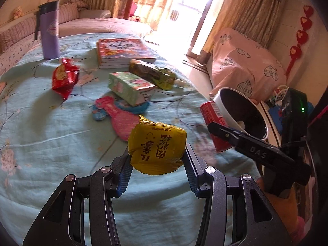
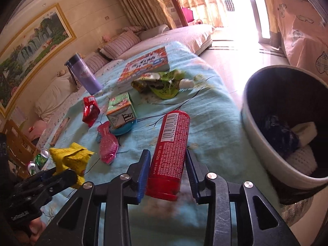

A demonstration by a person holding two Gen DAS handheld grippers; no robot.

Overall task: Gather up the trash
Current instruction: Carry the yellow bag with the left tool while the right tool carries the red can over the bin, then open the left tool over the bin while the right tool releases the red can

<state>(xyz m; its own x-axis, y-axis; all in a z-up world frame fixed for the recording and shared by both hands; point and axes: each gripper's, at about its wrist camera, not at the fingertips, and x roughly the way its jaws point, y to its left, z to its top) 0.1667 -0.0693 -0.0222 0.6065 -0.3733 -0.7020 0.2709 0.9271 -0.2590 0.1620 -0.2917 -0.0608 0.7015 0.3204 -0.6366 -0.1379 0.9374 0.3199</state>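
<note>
Blue bedspread (image 1: 51, 133), left tool (image 1: 157, 160) pinching yellow wrapper (image 1: 157, 149), right tool (image 2: 167, 164) pinching red can (image 2: 170, 153)

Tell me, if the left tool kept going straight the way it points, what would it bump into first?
Probably the pink fish-shaped packet on the blue bedspread, just beyond the yellow snack bag that the left tool holds. Depth is hard to judge.

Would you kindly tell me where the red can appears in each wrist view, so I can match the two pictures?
Left wrist view: the red can sits at the right, gripped by the right gripper, just in front of the trash bin.
Right wrist view: the red can is bottom centre, between the right gripper's fingers.
Shared landmark: the purple tumbler, upright at the table's far left.
</note>
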